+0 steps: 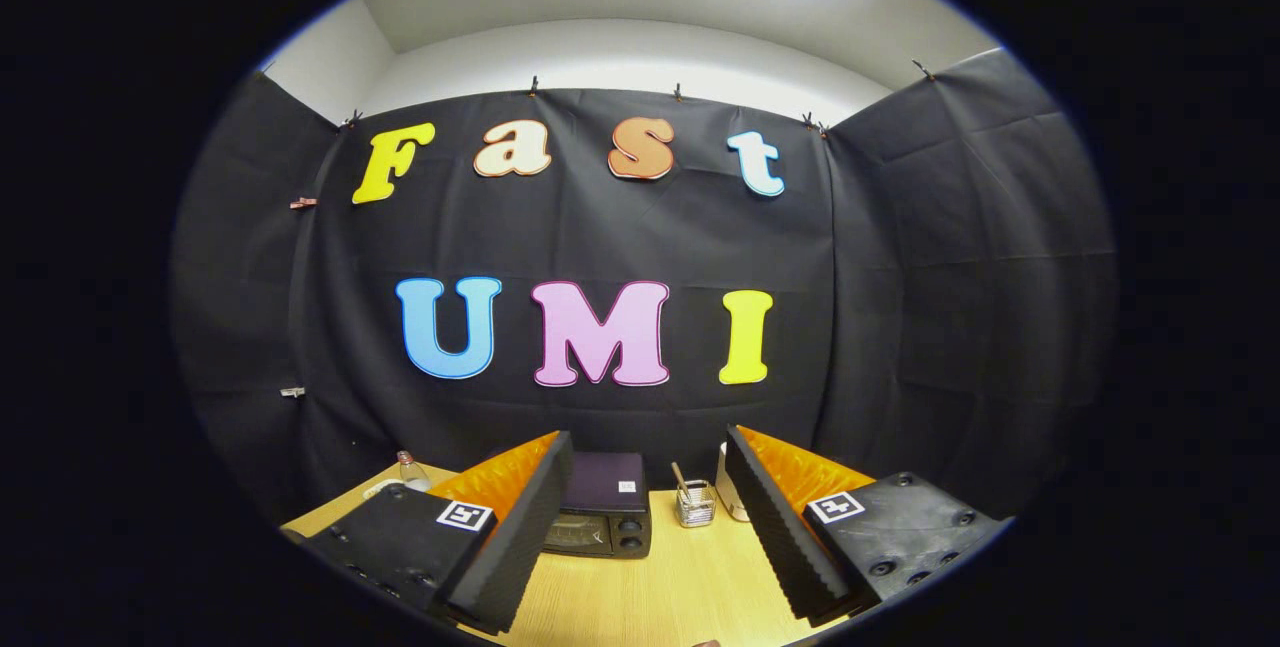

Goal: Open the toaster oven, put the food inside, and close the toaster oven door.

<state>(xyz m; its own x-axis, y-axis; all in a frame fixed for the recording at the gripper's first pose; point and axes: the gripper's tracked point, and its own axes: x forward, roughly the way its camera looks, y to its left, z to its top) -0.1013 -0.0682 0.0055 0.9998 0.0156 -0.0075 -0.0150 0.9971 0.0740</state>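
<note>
I held the gripper high over the table, fingers spread wide with nothing between them. The oven sat at the far end of the table, against the booth wall, beyond the fingertips and a little toward the left finger, which covered its left part. Its door looked shut, though at that range I could not be certain. I could not pick out any food; a small item inside or behind the fingers would not resolve.

My reading: a shut door and an idle gripper fit two stages. Either the oven was waiting to be opened, or the food was already inside and the door shut again. I could not settle which from this view, so I logged no next move as certain.

A mesh cup with a stick in it stood just right of the oven, with a white cup beside it, partly behind the right finger. A small bottle stood beyond the left finger.

Any approach to the door would need a long reach forward and down.
</note>
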